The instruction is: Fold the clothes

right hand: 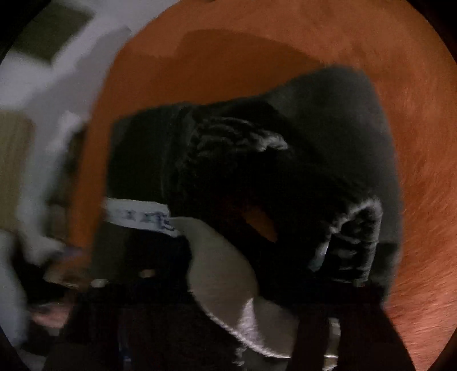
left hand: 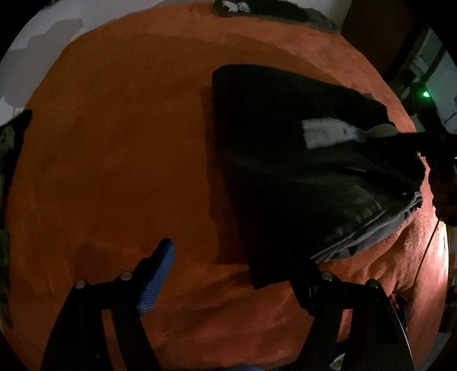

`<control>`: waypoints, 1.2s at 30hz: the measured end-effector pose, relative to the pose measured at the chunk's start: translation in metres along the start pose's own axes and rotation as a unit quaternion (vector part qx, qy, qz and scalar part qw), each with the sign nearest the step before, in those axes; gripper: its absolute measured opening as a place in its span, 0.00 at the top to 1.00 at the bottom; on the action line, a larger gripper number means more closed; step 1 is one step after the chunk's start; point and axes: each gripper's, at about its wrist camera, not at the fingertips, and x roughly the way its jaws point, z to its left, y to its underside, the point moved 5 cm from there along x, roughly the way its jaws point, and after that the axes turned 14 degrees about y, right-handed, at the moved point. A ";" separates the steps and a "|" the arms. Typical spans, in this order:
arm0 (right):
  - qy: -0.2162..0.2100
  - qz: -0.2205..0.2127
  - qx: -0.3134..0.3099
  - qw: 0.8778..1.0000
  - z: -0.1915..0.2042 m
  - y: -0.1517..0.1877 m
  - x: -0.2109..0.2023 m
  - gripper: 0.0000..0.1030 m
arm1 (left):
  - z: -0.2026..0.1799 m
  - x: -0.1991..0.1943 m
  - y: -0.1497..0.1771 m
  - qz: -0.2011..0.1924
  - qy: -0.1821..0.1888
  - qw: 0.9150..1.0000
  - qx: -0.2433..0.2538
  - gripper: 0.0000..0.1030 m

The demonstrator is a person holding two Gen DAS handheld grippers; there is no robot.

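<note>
Dark jeans (left hand: pixel 285 171) lie on an orange blanket (left hand: pixel 114 142), with a white label (left hand: pixel 328 132) and the grey waistband (left hand: pixel 371 228) showing. My left gripper (left hand: pixel 228 271) hovers open over bare blanket by the jeans' near corner, its blue pad (left hand: pixel 157 279) clear of the cloth. My right gripper (left hand: pixel 428 145) reaches in from the right onto the waist end. In the blurred right wrist view the jeans (right hand: pixel 257 171) bunch up close. Their pale pocket lining (right hand: pixel 222 271) and the white label (right hand: pixel 137 217) lie across my right gripper (right hand: pixel 242 285), which looks shut on the cloth with its pads hidden.
More dark clothes (left hand: pixel 271 11) lie at the blanket's far edge, and another garment (left hand: pixel 11 148) hangs at the left rim. A grey wall (left hand: pixel 42 42) stands beyond the blanket. A green light (left hand: pixel 425 94) glows at the right. Orange blanket spreads left of the jeans.
</note>
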 end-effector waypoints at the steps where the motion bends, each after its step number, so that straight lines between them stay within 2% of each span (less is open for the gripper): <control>1: -0.011 -0.002 0.040 0.999 -0.007 -0.001 -0.005 0.74 | -0.002 -0.002 -0.001 -0.002 0.002 1.000 0.002 0.25; 2: -0.028 -0.010 0.074 0.997 -0.012 -0.002 -0.013 0.75 | -0.005 -0.006 -0.001 -0.005 0.003 1.000 0.004 0.25; 3: -0.029 -0.023 0.073 0.997 -0.011 -0.003 -0.024 0.76 | -0.007 -0.008 -0.001 -0.006 0.001 1.000 0.006 0.25; 6: -0.005 -0.064 0.018 0.998 0.005 -0.004 -0.059 0.76 | -0.011 -0.011 -0.005 -0.008 -0.003 1.000 0.005 0.25; 9: -0.005 -0.099 0.014 0.995 0.005 -0.008 -0.094 0.77 | -0.013 -0.014 -0.007 -0.011 0.002 1.000 -0.001 0.25; 11: -0.004 -0.107 0.016 0.994 -0.005 -0.010 -0.099 0.77 | -0.013 -0.014 -0.007 -0.011 0.007 1.000 -0.003 0.25; 12: -0.004 -0.099 0.022 0.995 -0.011 -0.010 -0.092 0.76 | -0.012 -0.014 -0.005 -0.009 0.004 1.000 -0.002 0.25; 15: 0.007 -0.021 0.038 0.999 -0.030 -0.001 -0.037 0.72 | -0.009 -0.014 -0.006 -0.005 -0.003 1.000 0.002 0.25; 17: 0.008 0.009 0.052 0.999 -0.040 0.008 -0.008 0.61 | -0.007 -0.016 -0.005 -0.006 -0.003 1.000 -0.001 0.25; 19: -0.028 0.000 0.076 0.997 -0.049 0.010 -0.005 0.60 | -0.003 -0.020 -0.005 -0.012 -0.013 1.000 -0.004 0.25; 20: -0.027 -0.012 0.083 0.996 -0.053 0.011 -0.010 0.60 | -0.002 -0.023 -0.004 -0.016 -0.019 1.000 -0.004 0.25; 21: -0.008 -0.030 0.087 0.996 -0.057 0.011 -0.022 0.60 | -0.003 -0.029 -0.001 -0.024 -0.028 0.999 -0.003 0.25; 22: 0.012 -0.047 0.090 0.995 -0.061 0.011 -0.033 0.53 | -0.003 -0.033 -0.004 -0.033 -0.035 0.999 0.000 0.25; 24: 0.051 -0.083 0.097 0.990 -0.068 0.011 -0.056 0.47 | -0.006 -0.036 -0.010 -0.048 -0.042 0.998 0.009 0.25; 26: 0.060 -0.131 0.106 0.984 -0.069 0.015 -0.085 0.47 | -0.014 -0.039 -0.011 -0.057 -0.050 0.997 0.021 0.25; 27: 0.042 -0.149 0.107 0.982 -0.063 0.018 -0.096 0.47 | -0.018 -0.038 -0.011 -0.058 -0.054 0.996 0.029 0.25; 29: -0.021 -0.159 0.095 0.982 -0.040 0.026 -0.105 0.47 | -0.027 -0.021 -0.007 -0.038 -0.066 0.996 0.052 0.25; 31: -0.050 -0.151 0.063 0.985 -0.011 0.037 -0.099 0.47 | -0.032 -0.001 0.002 -0.015 -0.096 0.992 0.079 0.25; 33: -0.004 -0.142 0.031 0.989 0.003 0.053 -0.079 0.47 | -0.031 0.016 0.012 -0.007 -0.129 0.987 0.096 0.24; 35: 0.050 -0.134 0.012 0.990 0.005 0.067 -0.059 0.64 | -0.030 0.022 0.019 -0.022 -0.139 0.985 0.098 0.24; 36: 0.070 -0.131 0.016 0.989 -0.003 0.071 -0.053 0.84 | -0.029 0.024 0.020 -0.026 -0.137 0.986 0.094 0.23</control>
